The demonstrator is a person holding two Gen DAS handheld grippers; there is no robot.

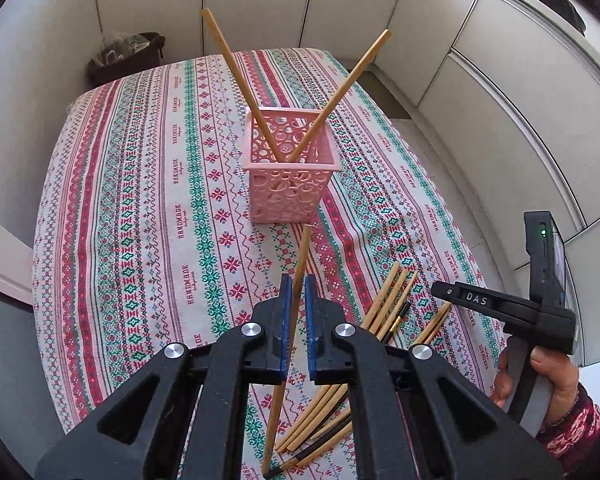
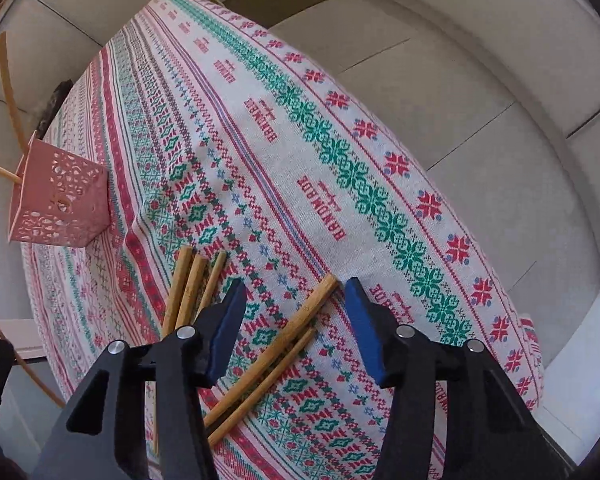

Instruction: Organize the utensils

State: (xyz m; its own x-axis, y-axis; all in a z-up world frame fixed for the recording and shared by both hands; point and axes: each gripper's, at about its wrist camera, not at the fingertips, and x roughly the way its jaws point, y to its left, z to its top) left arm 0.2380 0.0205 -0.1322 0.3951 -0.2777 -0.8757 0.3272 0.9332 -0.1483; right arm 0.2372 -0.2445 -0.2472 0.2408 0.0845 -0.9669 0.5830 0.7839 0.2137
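Observation:
A pink perforated basket stands mid-table with two bamboo chopsticks leaning out of it; it also shows at the left of the right wrist view. My left gripper is shut on one bamboo chopstick, held lengthwise above the cloth just short of the basket. Several loose chopsticks lie on the cloth to its right. My right gripper is open above two chopsticks lying between its fingers; more chopsticks lie to the left. The right gripper also shows in the left wrist view.
A patterned red, green and white tablecloth covers the table. A dark bin stands beyond the far left corner. White cabinet panels surround the table. The table's right edge drops to a grey floor.

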